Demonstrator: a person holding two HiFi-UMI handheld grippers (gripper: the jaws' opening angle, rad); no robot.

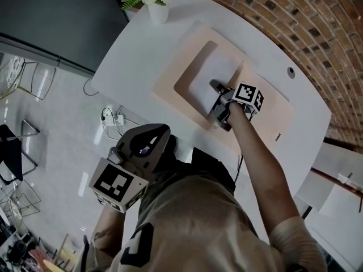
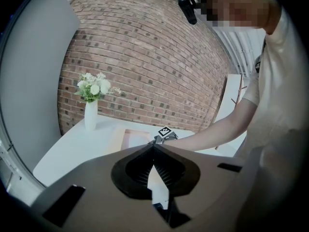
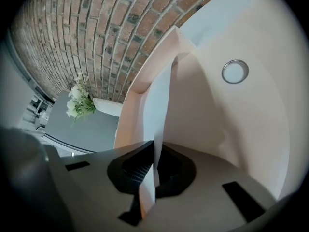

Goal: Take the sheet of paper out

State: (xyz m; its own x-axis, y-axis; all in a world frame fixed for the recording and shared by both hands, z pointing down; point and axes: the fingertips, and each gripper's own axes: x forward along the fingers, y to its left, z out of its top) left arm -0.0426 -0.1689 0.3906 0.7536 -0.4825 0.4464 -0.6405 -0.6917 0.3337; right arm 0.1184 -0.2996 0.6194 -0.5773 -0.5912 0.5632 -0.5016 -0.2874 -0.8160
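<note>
right gripper (image 1: 216, 87): you have it stretched out over the white table (image 1: 136, 61), arm long, marker cube (image 1: 248, 95) facing up. its tips sit on the near edge of the sheet of paper (image 1: 211, 72).

right gripper view: jaws closed narrow, pads clamped on the sheet's edge. the paper passes between them and out past the back of the jaws. ahead of the tips it rises in a thin white strip toward the far part of the folder.

sheet: inside the open pale peach folder (image 1: 170, 81), which lies flat about mid-table. most of the white face lies in the folder's pocket; only the pinched edge is lifted. the folder's flap lies open toward your right. a round metal snap (image 3: 235, 71) shows on its inner face, well apart from the jaws.

left gripper (image 2: 153, 148): you hold it back by your torso, off the table's near edge, over the floor. left gripper view: jaw tips together, nothing between them. it looks across the table at your right arm and its cube.

surroundings: white vase of flowers (image 1: 157, 9) upright at the far corner of the table, well apart from the folder. brick wall (image 1: 317, 27) runs behind the table. dark panel beyond the vase, chairs on the floor at your left.
</note>
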